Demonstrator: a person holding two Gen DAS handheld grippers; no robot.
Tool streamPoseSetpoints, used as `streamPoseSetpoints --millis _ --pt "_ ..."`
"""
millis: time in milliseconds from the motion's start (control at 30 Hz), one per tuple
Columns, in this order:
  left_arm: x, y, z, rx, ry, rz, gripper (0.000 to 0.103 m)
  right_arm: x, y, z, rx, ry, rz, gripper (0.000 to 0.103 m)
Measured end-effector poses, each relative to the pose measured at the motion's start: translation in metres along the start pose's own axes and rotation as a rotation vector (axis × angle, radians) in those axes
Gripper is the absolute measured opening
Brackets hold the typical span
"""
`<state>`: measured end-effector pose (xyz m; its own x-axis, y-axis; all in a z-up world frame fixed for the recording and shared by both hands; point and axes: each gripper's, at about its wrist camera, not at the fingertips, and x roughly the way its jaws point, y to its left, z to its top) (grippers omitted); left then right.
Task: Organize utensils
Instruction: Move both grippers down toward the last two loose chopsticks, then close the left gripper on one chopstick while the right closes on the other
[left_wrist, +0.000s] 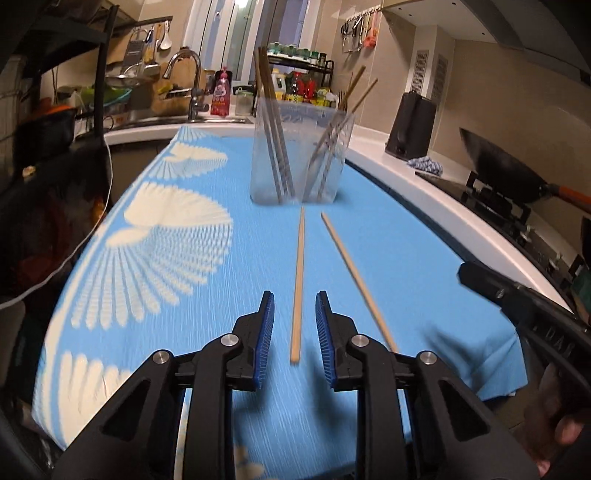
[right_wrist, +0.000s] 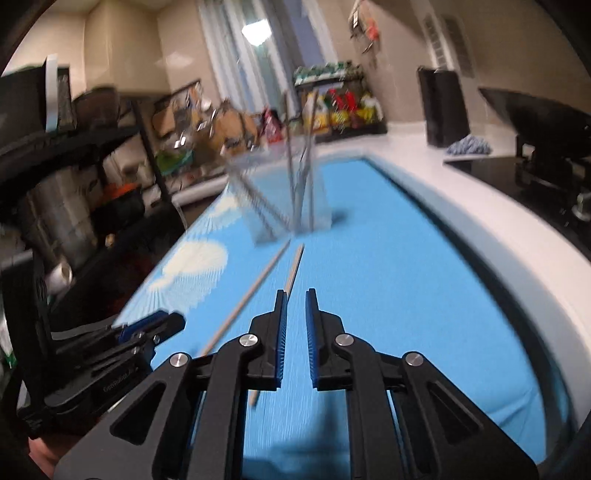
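Two bare wooden chopsticks lie on the blue cloth (left_wrist: 406, 258) in front of a clear two-compartment holder (left_wrist: 299, 155) that has several chopsticks standing in it. My left gripper (left_wrist: 294, 295) is open and low over the left chopstick (left_wrist: 297, 284), which lies in the gap without the pads touching it. The right chopstick (left_wrist: 354, 273) angles off beside it. In the blurred right wrist view my right gripper (right_wrist: 296, 291) stands narrowly open with nothing between its pads. One chopstick (right_wrist: 293, 269) runs under its left finger; the other chopstick (right_wrist: 251, 291) lies further left, before the holder (right_wrist: 284, 199).
A white counter edge (right_wrist: 480, 229) borders the cloth on the right, with a wok on the stove (left_wrist: 509, 170), a black block (left_wrist: 413, 125) and a blue rag (left_wrist: 424, 164). A sink tap (left_wrist: 188, 74) is behind. A black rack (right_wrist: 74, 147) stands left.
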<state>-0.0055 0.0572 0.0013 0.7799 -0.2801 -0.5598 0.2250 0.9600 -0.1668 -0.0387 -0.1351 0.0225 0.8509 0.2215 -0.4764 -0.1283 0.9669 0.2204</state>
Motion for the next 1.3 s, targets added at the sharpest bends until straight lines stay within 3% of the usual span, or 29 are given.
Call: streamPoseSetpoints --millis 200,433,1067,1200,1300 --pt "0.003 0.0 -0.02 -0.016 0.002 -0.007 0.023 0.016 0.009 -0.014 -0.028 0.064 0.015 0.012" --pt "0.013 -0.006 -0.024 0.009 0.003 0.005 0.023 0.028 0.022 -0.024 -0.057 0.102 0.041 0.024" --pt "0.022 -0.009 -0.031 0.01 0.019 0.041 0.023 0.04 0.019 -0.032 -0.077 0.169 -0.019 0.024" --pt "0.025 -0.014 -0.03 0.029 0.02 0.046 0.023 0.04 0.013 -0.031 -0.06 0.18 -0.04 0.012" --pt "0.027 -0.018 -0.03 0.049 0.021 0.052 0.014 0.038 0.005 -0.03 -0.051 0.182 -0.056 0.006"
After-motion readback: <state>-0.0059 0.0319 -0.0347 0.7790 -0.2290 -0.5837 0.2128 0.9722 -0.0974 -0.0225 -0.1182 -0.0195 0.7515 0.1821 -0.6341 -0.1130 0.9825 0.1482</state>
